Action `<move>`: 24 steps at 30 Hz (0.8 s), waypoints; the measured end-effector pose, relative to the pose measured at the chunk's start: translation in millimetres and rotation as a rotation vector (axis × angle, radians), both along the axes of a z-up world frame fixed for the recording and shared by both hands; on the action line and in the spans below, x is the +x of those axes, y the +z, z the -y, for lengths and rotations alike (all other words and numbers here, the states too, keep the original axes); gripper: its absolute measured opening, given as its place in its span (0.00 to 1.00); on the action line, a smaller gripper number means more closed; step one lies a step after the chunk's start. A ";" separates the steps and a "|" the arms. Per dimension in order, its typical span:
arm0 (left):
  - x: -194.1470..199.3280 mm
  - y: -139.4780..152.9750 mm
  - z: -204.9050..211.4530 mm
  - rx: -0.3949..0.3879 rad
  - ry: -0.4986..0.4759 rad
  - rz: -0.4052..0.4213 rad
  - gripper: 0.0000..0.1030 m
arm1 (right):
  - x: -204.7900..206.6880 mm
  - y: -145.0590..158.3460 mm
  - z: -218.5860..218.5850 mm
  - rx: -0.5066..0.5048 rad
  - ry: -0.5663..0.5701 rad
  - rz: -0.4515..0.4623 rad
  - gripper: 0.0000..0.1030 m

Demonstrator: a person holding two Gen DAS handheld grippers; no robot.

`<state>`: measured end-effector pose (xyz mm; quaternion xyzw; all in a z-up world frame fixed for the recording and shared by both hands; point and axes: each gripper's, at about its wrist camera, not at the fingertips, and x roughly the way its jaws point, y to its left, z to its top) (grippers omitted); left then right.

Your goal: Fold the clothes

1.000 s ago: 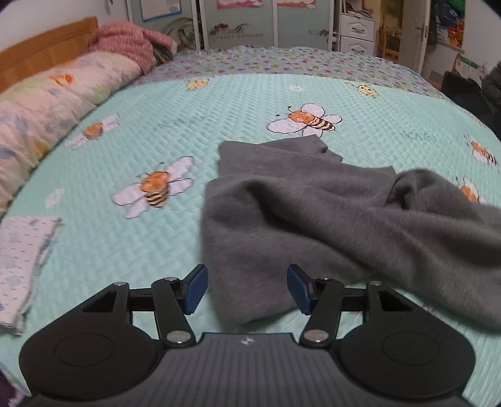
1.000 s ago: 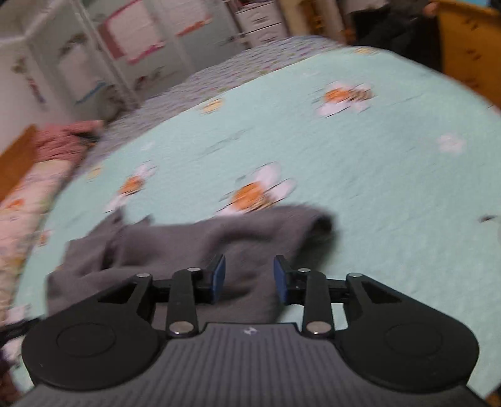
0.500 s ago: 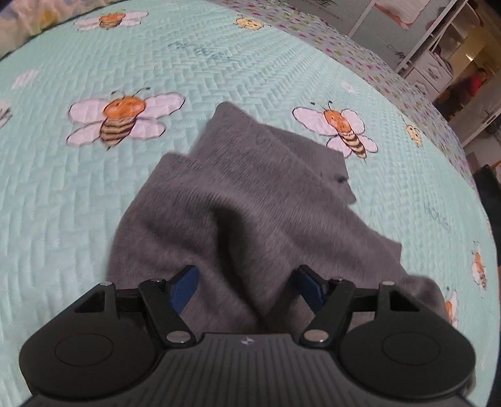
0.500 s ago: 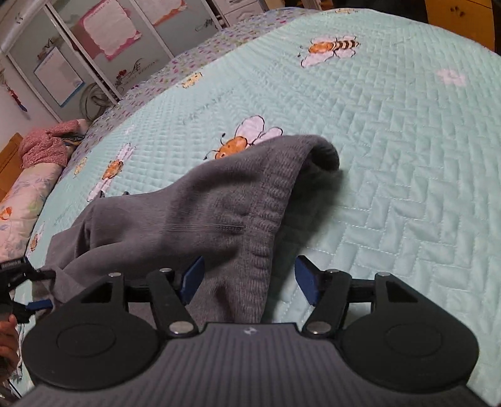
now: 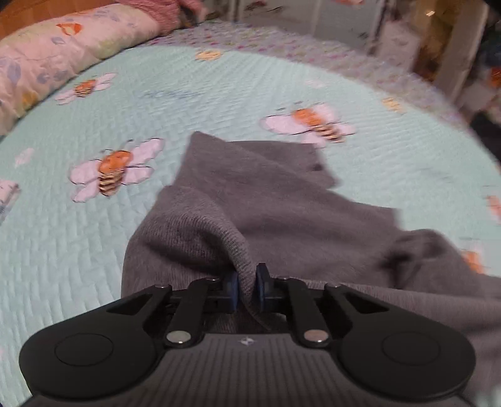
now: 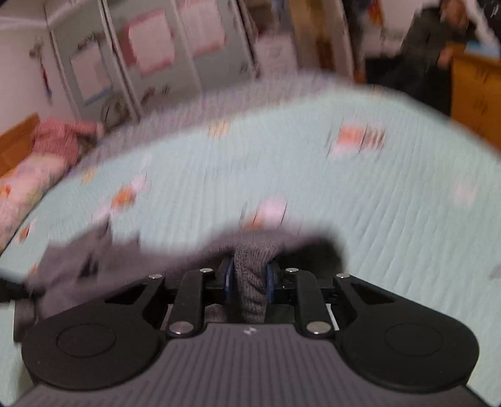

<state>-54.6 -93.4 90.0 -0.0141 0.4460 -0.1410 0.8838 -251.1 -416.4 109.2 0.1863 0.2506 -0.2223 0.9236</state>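
Grey knit: one grey garment (image 5: pixel 281 213), soft ribbed weave, crumpled on the mint bee-print quilt (image 5: pixel 62 250); lies mid-bed, nearest the grippers.
L view only: garment's far end shows as a flat layer w/ a pointed corner toward the bees; a raised fold runs from that layer down into the L gripper (image 5: pixel 247 286). Floral pillow (image 5: pixel 62 47) along far-left edge, pink cloth (image 5: pixel 162 9) beyond it, small white patterned cloth (image 5: pixel 6 194) at left border.
R view only: wardrobe doors (image 6: pixel 131 62) w/ pink panels behind the bed, wooden furniture (image 6: pixel 476 90) far right, dark figure (image 6: pixel 432 47) standing by it. Heavy blur here, so quilt detail is approx.
L gripper: clenched on a thin pinch of the garment's fold; blue pads (image 5: pixel 233 285) press fabric from both sides.
R gripper (image 6: pixel 250 275): clamped on a thick ribbed band of the garment, prob. a cuff or hem, can't tell which; band bulges betw. the pads.
Edges: garment's left edge sits just beside a bee motif (image 5: pixel 114 169), not touching; right part bunches up and runs out of L frame.
Open room: bare quilt wide on left and far side in L view; bare quilt right of the gripper in R view, up to the bed's far rim.
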 end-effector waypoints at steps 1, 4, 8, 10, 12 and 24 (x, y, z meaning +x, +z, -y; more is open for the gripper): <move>-10.9 5.7 -2.1 -0.034 -0.029 0.003 0.10 | -2.4 11.5 8.4 -0.019 -0.028 0.019 0.20; -58.1 12.7 11.5 -0.072 -0.225 0.003 0.11 | -5.4 29.2 31.9 -0.116 -0.096 0.036 0.22; -92.9 -16.7 37.9 -0.083 -0.398 -0.139 0.16 | 17.5 -9.0 68.0 -0.211 -0.220 -0.269 0.31; -102.0 -22.8 38.5 -0.057 -0.408 -0.135 0.20 | 12.7 -28.1 82.0 -0.160 -0.291 -0.372 0.31; -108.3 -23.6 32.9 -0.059 -0.408 -0.120 0.20 | -16.8 -30.3 85.3 -0.056 -0.314 -0.276 0.33; -76.5 22.6 -16.0 -0.069 -0.189 0.044 0.46 | -50.4 -41.5 -24.0 0.058 0.109 -0.092 0.58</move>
